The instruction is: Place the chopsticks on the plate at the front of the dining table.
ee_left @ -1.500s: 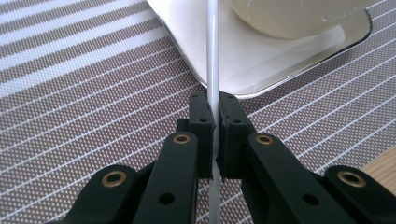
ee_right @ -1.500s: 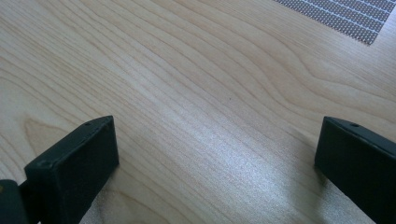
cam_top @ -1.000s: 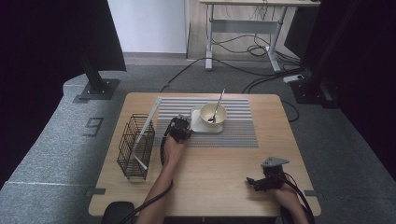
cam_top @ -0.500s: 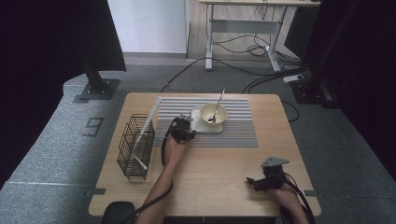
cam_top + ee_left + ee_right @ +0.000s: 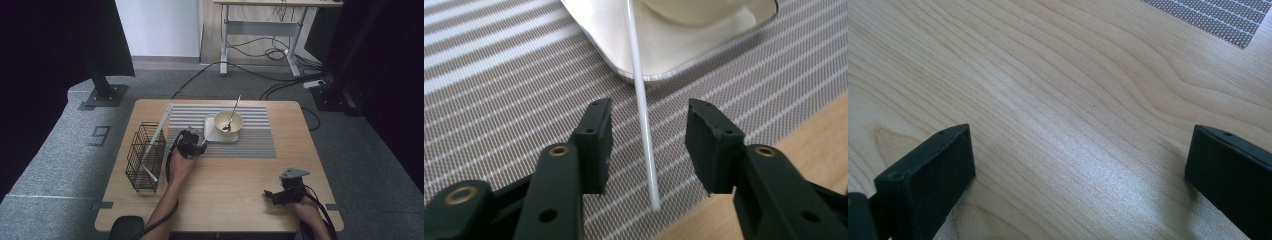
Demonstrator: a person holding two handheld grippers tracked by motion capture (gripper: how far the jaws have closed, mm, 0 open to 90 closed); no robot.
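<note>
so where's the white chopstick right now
In the left gripper view the white chopstick lies between the open jaws, untouched, on the striped placemat, its far end resting on the square plate.

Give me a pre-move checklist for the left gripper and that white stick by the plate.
1. Left gripper jaws apart, having just been opening: ok.
2. White stick free of both pads, lying between them: ok.
3. Stick resting across the plate rim and down onto the striped mat: ok.
4. Bowl upright on the plate, spoon inside: ok.
5. Right gripper open over bare table, holding nothing: ok.
6. Whether the stick will stay put once the gripper backs away: cannot tell.
</note>
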